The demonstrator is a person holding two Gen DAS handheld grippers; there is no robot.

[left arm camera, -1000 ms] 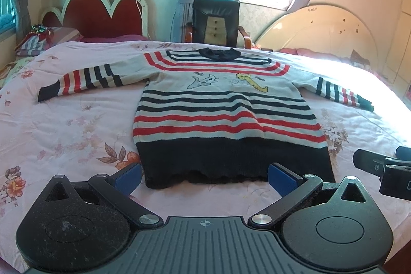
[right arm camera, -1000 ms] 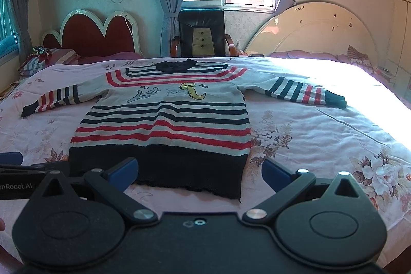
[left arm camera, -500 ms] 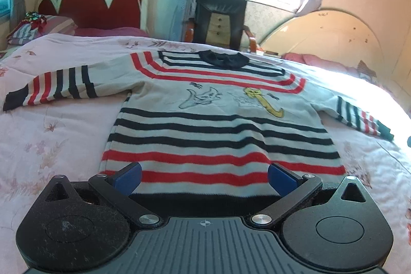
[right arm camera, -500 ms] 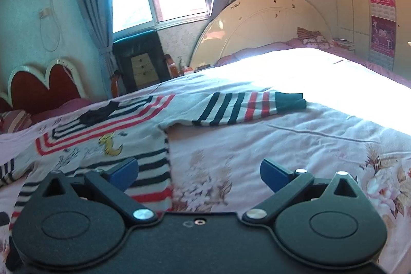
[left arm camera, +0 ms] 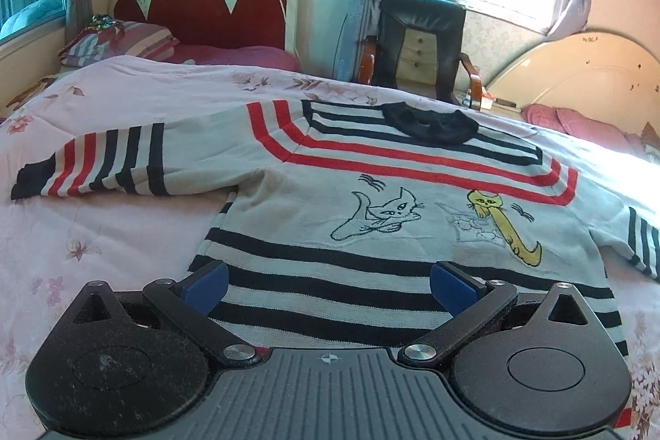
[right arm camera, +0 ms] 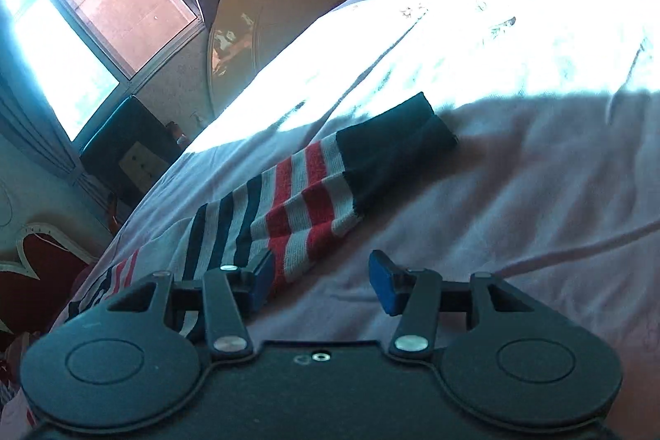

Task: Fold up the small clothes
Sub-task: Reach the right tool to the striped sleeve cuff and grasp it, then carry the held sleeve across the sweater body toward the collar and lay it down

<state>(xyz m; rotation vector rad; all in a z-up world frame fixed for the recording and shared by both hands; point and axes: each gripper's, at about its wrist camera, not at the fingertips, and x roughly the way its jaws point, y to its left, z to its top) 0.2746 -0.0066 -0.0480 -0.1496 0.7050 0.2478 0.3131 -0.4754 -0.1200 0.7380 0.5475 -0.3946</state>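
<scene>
A small striped sweater (left arm camera: 371, 201) lies flat on the pink floral bedspread (left arm camera: 103, 234), face up, with a cat drawing on the chest and both sleeves spread out. My left gripper (left arm camera: 328, 285) is open and empty, low over the sweater's body. Its left sleeve (left arm camera: 103, 159) lies ahead to the left. My right gripper (right arm camera: 319, 281) is open and empty, tilted, just above the right sleeve (right arm camera: 313, 188), whose dark cuff (right arm camera: 392, 143) points away. Its left blue pad (right arm camera: 262, 281) is over the striped part of that sleeve.
A red headboard (left arm camera: 214, 7) and striped pillows (left arm camera: 111, 40) stand at the far left. A black chair (left arm camera: 416, 40) stands under the window. A cream round headboard (left arm camera: 577, 69) is at the right. Bright sunlight falls on the bed beyond the right sleeve.
My left gripper has moved forward from the hem to over the sweater's body. My right gripper has swung right and down to the right sleeve and tilted. Both have stayed open.
</scene>
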